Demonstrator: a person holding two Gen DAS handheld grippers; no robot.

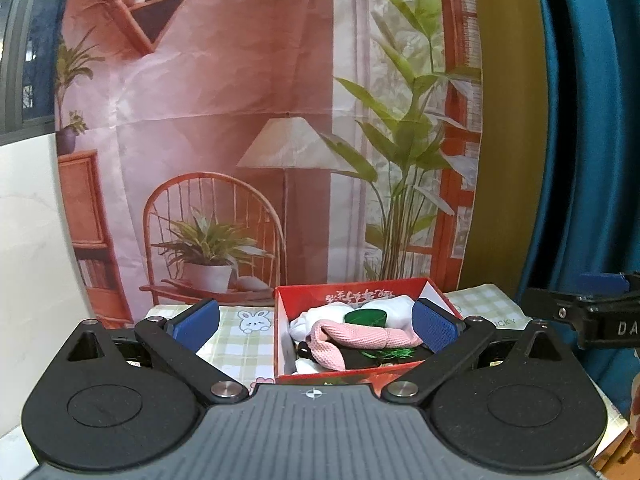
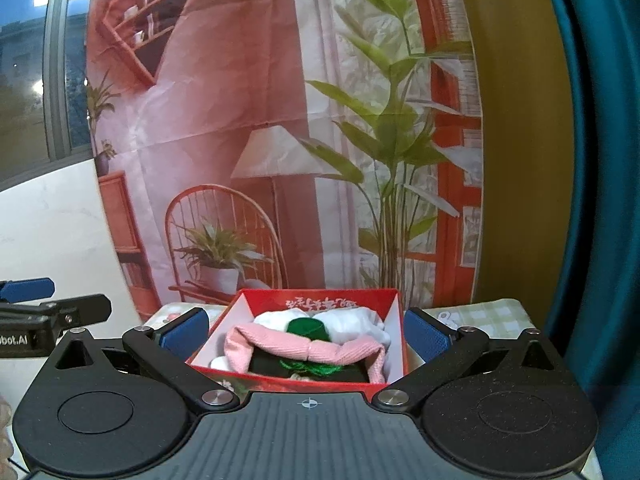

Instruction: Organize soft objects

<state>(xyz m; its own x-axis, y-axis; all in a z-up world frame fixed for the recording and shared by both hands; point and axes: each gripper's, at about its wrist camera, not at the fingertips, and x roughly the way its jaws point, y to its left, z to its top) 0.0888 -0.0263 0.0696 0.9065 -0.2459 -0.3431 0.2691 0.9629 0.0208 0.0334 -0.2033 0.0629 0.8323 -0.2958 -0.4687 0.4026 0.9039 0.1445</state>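
1. Here, a red box (image 1: 400, 292) sits on the surface, on a green checked cloth (image 1: 236, 344) with a rabbit print.
2. Inside the box: a pink knit piece (image 1: 352, 338) draped across the top, white cloth (image 1: 392, 310) behind it, a green item (image 1: 366, 317) between them, a black piece (image 1: 360, 360) with green trim low at the front. All soft things lie within the walls.
3. Left tongs (image 1: 316, 322): blue pads spread wide, nothing between them. The right pad overlaps the box's right wall in view; contact cannot be told.
4. Right tongs (image 2: 306, 338): also spread wide, empty, pads flanking the box (image 2: 320, 386) on either side. The pink piece (image 2: 304, 350) sags over the near contents.
5. Each tool shows at the edge of the other's view, side by side, near the box.
6. Behind: a printed backdrop (image 1: 248, 120) of chair, lamp, plants; a blue curtain (image 1: 592, 120) to the right.
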